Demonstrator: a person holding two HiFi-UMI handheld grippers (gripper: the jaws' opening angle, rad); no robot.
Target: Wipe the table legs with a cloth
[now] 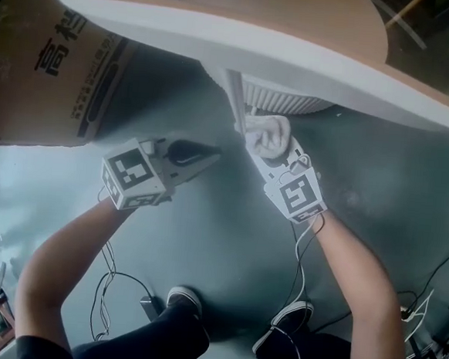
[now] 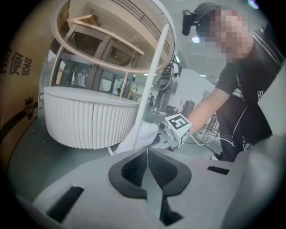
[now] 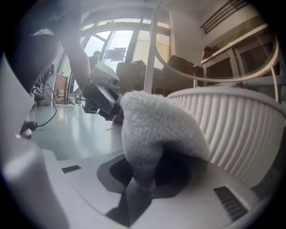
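A thin white table leg (image 1: 235, 98) runs down from under the round table top (image 1: 243, 41) to the floor. Pressed against its low part is a white fluffy cloth (image 1: 267, 135), and my right gripper (image 1: 261, 151) is shut on that cloth. The right gripper view shows the cloth (image 3: 156, 134) bulging out of the jaws, with the leg (image 3: 152, 53) behind it. My left gripper (image 1: 211, 157) hovers left of the leg, shut and holding nothing. In the left gripper view the leg (image 2: 152, 85) and the cloth (image 2: 140, 136) stand just ahead of its closed jaws.
A ribbed white round base (image 1: 285, 101) sits behind the leg. A large cardboard box (image 1: 44, 68) stands at the left. Cables (image 1: 112, 282) trail over the grey floor near the person's shoes (image 1: 186, 297).
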